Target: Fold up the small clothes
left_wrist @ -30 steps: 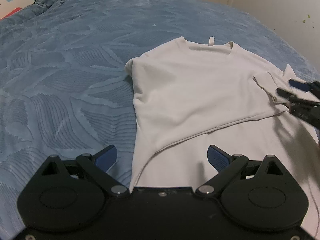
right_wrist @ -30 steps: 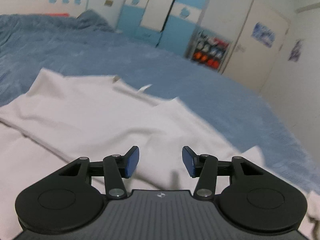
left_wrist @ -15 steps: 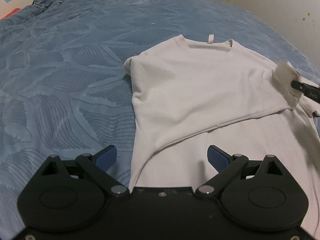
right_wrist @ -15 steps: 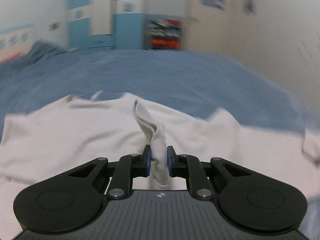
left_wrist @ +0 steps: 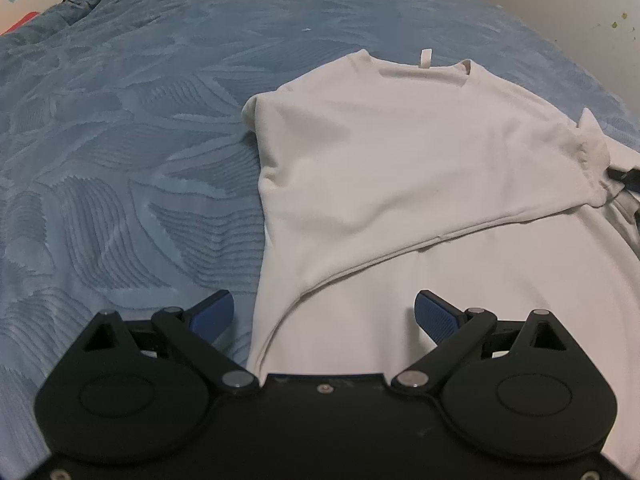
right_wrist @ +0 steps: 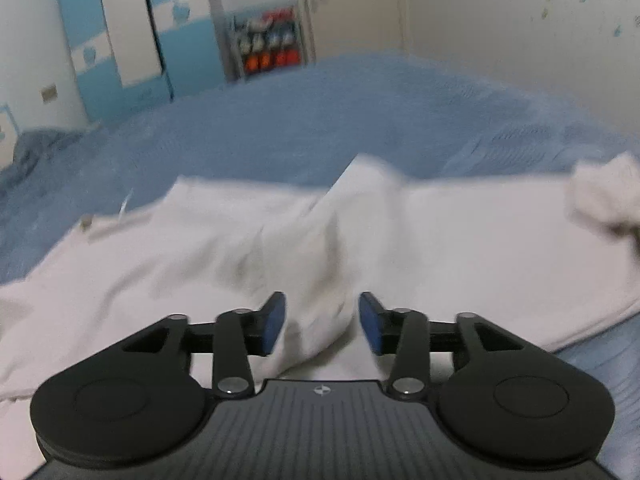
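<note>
the left gripper (left_wrist: pixel 323 314) stands wide apart, its 2 blue pads (left_wrist: pixel 434 315) spread with nothing between them, hanging low over the near end of a white t-shirt (left_wrist: pixel 400 168). the shirt's left edge runs out from just inside the left pad; the right pad sits over the cloth itself. ahead of this gripper a folded-over layer of the shirt ends in a slanting hem, and beyond that lie the neckline and a small white tag (left_wrist: pixel 425 58) at the far end. everything to the left of the gripper is a blue textured bedspread (left_wrist: pixel 120 140), which carries the shirt. far to the right of it, at the frame's edge, a bunched sleeve (left_wrist: pixel 592 148) sits beside a dark bit of the other tool.

the right gripper (right_wrist: pixel 322 322) is parted to a middling width and holds nothing; a raised ridge of white cloth (right_wrist: pixel 320 264) lies between and just ahead of its 2 blue pads (right_wrist: pixel 273 322). whether the pads touch that fold cannot be told, as this view is blurred. the t-shirt (right_wrist: pixel 460 240) spreads to both sides of the gripper, with a crumpled lump (right_wrist: pixel 604 196) at its far right. beyond the shirt the bedspread (right_wrist: pixel 320 120) runs back to a blue and white wardrobe (right_wrist: pixel 120 40) and a shelf of colourful items (right_wrist: pixel 268 46).
</note>
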{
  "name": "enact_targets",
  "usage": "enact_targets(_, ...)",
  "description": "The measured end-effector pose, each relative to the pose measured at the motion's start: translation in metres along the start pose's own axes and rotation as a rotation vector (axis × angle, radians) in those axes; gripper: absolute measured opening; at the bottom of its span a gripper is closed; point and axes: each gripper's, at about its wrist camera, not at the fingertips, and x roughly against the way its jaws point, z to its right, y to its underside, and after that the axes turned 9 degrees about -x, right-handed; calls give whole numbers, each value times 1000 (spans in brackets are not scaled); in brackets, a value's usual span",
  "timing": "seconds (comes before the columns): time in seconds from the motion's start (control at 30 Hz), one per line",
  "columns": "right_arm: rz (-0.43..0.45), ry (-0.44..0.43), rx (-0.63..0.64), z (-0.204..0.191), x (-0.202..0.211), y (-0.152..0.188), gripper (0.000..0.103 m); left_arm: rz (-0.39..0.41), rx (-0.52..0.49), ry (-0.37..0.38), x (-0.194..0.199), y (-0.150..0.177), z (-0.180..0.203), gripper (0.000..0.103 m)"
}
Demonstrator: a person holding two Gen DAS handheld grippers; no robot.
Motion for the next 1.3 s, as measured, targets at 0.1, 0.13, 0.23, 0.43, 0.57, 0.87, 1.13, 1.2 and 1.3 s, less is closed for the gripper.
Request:
enact_targets(0.1, 155, 116, 74, 31, 22, -17, 78, 4, -11, -4, 3, -1, 2, 99)
enact_targets(0.13, 195, 171, 110, 40, 27, -22, 78, 5, -13, -4, 3, -1, 3, 99)
enact_targets(0.23, 291, 391, 271, 66, 31, -28, 89, 9, -16, -2, 3, -3, 7, 99)
enact_targets(0.43, 165, 582, 502, 97, -11, -28, 90, -3, -31, 2, 1, -5, 16, 99)
enact_targets(0.57, 111, 660, 526, 108, -39, -30, 65, -7, -42, -11, 2, -5, 18, 99)
enact_targets(0.87, 301, 460, 141, 117, 32, -52, 18, -9, -22, -34, 9, -3, 8, 99)
enact_targets(1.13, 359, -5, -65, 55, 86, -70, 18, 21, -4, -20, 21, -1, -5, 99)
enact_targets(1.2, 353, -86, -28, 22, 86, -65, 18, 28, 5, -19, 24, 0, -10, 99)
enact_targets(1.3, 315, -194, 27, -35, 83, -48, 18, 37, 29, -13, 28, 3, -23, 99)
